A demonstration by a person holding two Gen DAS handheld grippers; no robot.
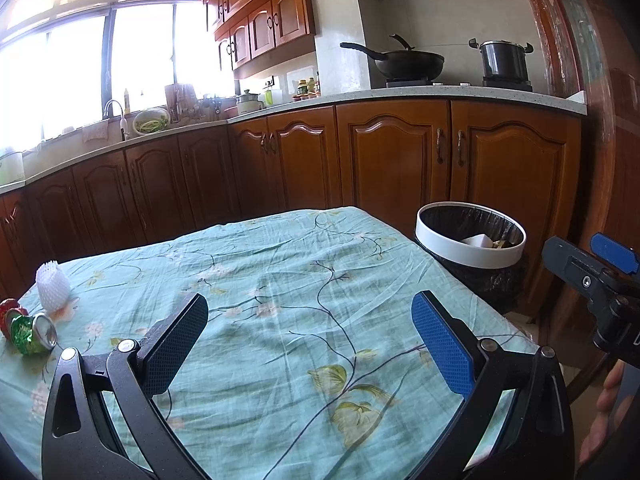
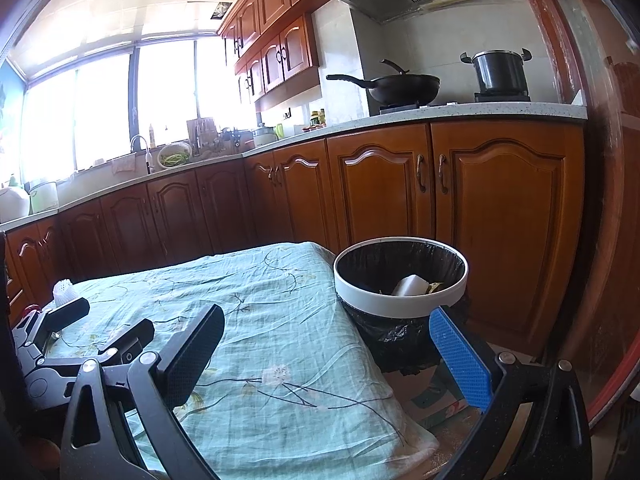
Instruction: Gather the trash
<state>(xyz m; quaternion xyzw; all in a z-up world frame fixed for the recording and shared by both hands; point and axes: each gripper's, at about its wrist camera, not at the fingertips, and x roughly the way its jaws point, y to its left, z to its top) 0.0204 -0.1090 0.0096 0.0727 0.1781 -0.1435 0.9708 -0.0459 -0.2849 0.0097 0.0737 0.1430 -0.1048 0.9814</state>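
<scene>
Wooden brown kitchen cabinets (image 1: 392, 156) run along the back under a pale speckled countertop (image 1: 440, 94), where a black wok (image 1: 408, 62) and a dark lidded stockpot (image 1: 503, 60) sit on the burners. Next down in size is the table covered with a wrinkled teal floral cloth (image 1: 280, 280), and just past its far right corner stands the round trash bin with a white rim and black liner (image 1: 472, 256), already holding a white scrap and something brownish.

Both tools are empty with jaws spread wide apart: the left gripper (image 1: 310, 340) hangs over the middle of the cloth, the right gripper (image 2: 326, 356) over the table's right edge, near the bin.

Trash still out on the table, all at the left end: a white foam mesh fruit sleeve (image 1: 52, 286) standing upright, a crushed green metal can (image 1: 34, 334) lying on its side just in front of it, and a red crumpled wrapper (image 1: 10, 312) touching the can. There's print on the can and wrapper but it's too small and crumpled to read, so no brand from me.

View differences: only the left wrist camera shows the can and the wrapper properly; from the right wrist you just get the sleeve's top (image 2: 64, 290) behind the other gripper, plus a clearer look down into the bin (image 2: 400, 304).
</scene>
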